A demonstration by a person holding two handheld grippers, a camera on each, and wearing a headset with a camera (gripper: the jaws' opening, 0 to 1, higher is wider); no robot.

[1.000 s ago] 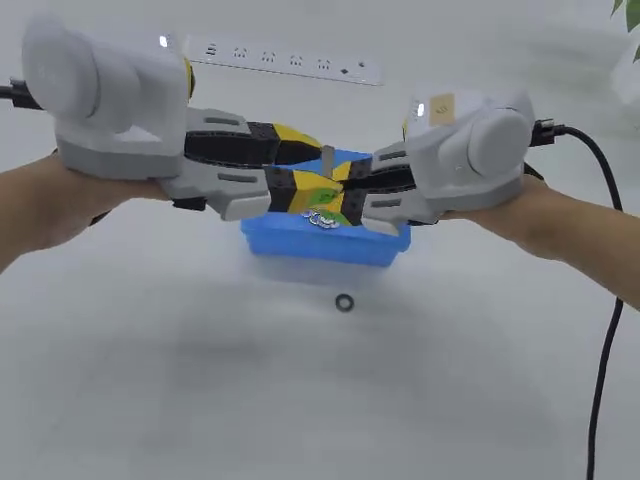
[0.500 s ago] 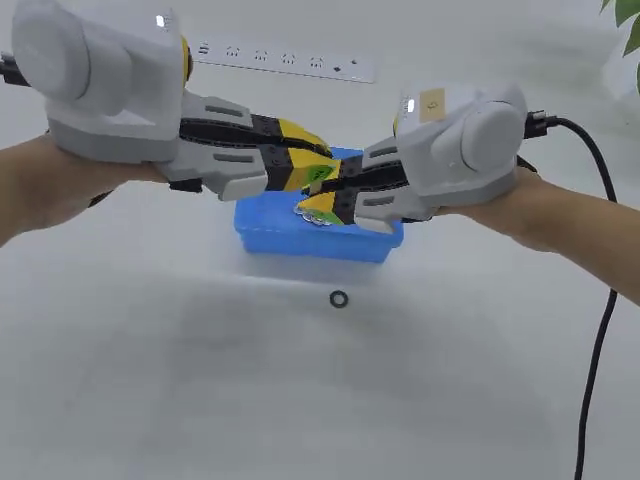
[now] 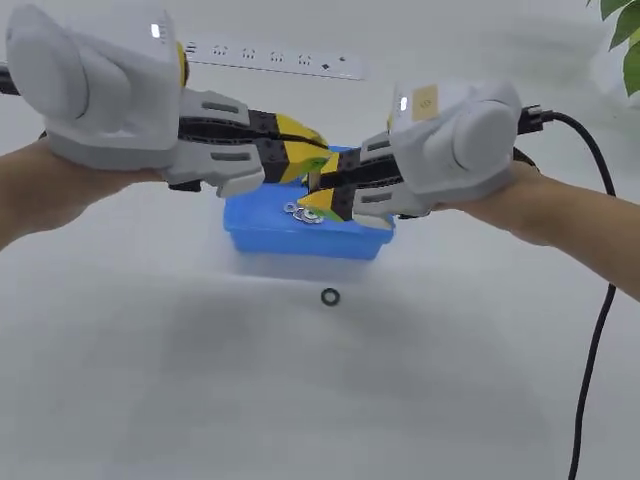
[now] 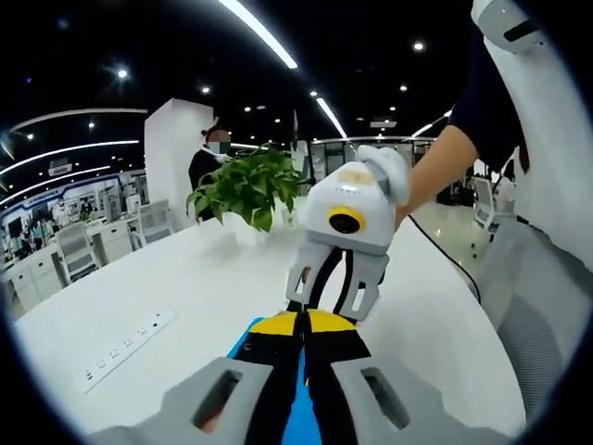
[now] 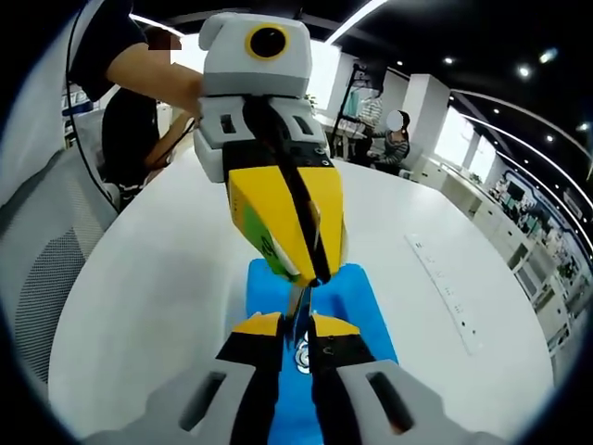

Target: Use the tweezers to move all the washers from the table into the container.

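My two grippers meet tip to tip over a blue container (image 3: 245, 228), with the left gripper (image 3: 312, 160) coming in from the left and the right gripper (image 3: 318, 200) from the right. Several silver washers (image 3: 303, 212) lie inside the container. A thin metal pair of tweezers (image 5: 296, 313) stands between the right gripper's (image 5: 296, 324) shut jaws and reaches the tips of the left gripper (image 5: 317, 274), whose jaws are also shut. One dark washer (image 3: 330, 296) lies on the white table just in front of the container. The left gripper (image 4: 302, 321) faces the right gripper (image 4: 326, 295) closely.
A white power strip (image 3: 270, 58) lies at the back of the table. The right gripper's black cable (image 3: 598, 330) runs down the right side. Plant leaves (image 3: 625, 30) show at the top right corner. Open white table (image 3: 300, 400) stretches in front.
Both grippers have stayed tip to tip but lifted back slightly from the container's front, so the washers inside show more. The dark washer on the table has not moved.
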